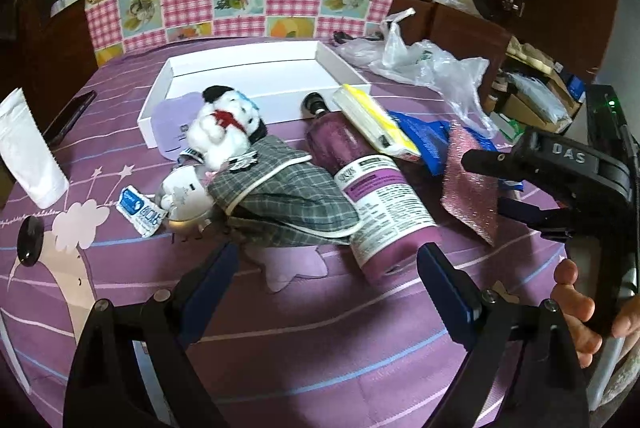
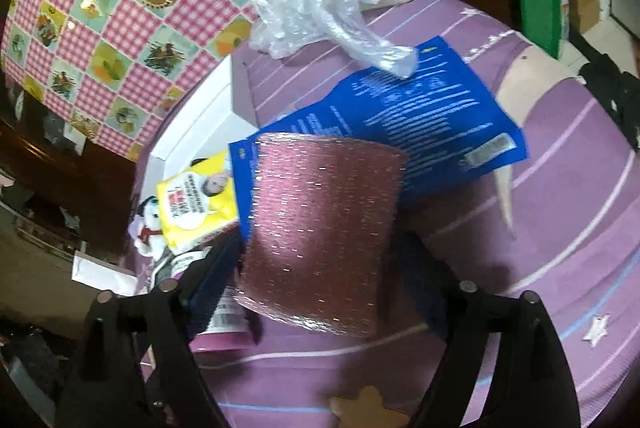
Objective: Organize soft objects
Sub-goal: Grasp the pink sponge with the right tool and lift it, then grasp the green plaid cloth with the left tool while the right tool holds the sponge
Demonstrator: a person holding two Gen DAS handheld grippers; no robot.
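Observation:
A pink glittery sponge (image 2: 320, 236) leans tilted on a blue packet (image 2: 420, 116) over the purple bedsheet. My right gripper (image 2: 320, 268) straddles the sponge with its jaws wide, the pads close beside its edges without squeezing it. In the left wrist view that sponge (image 1: 472, 188) sits at the right gripper (image 1: 484, 184). My left gripper (image 1: 328, 268) is open with nothing between its fingers, just short of a grey plaid cloth (image 1: 280, 196) and a purple bottle (image 1: 368, 196). A white plush dog (image 1: 224, 124) with a red scarf lies at the edge of the white box (image 1: 248, 76).
A yellow packet (image 1: 376, 120) lies between bottle and blue packet. A crumpled plastic bag (image 1: 420, 60) sits behind them. A white tube (image 1: 28, 156), a dark phone (image 1: 68, 124) and a small sachet (image 1: 140, 208) lie at the left. A person's fingers (image 1: 576, 300) hold the right gripper's handle.

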